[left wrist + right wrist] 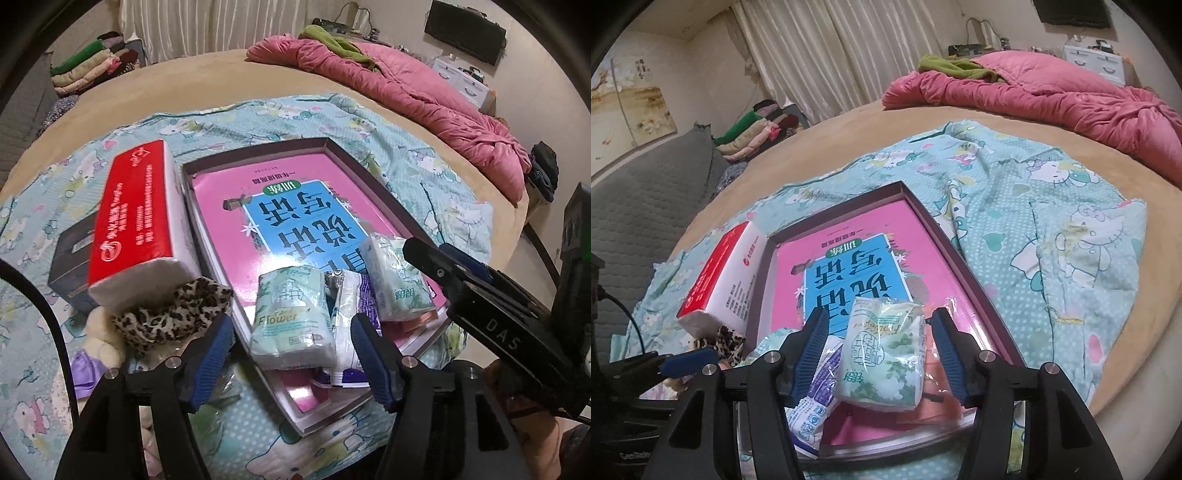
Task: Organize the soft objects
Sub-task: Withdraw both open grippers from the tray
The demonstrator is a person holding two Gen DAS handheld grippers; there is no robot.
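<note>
1. The left gripper (291,356) stands wide open with nothing between its blue pads; the green "Flower" tissue pack (288,319) and a white-and-purple sachet (349,325) lie just beyond the fingertips, and whether a pad touches either is hard to tell.
2. The right gripper (881,354) is also spread wide around a second green tissue pack (886,354), with a gap showing on both sides, so it is not clamped.
3. Both packs and the sachet sit at the near end of a shallow box tray (334,146), on top of a pink book (236,206) that fills it; the near part of the book is covered by them.
4. A red tissue box (133,214) stands just left of the tray, its near end partly masked by a leopard-print fabric piece (173,314).
5. A cream plush toy (101,339) is half hidden below that fabric, beside something purple (86,373) too obscured to name.
6. A dark box (68,266) is mostly hidden behind the red one.
7. Everything rests on a cartoon-print sheet (1052,229).
</note>
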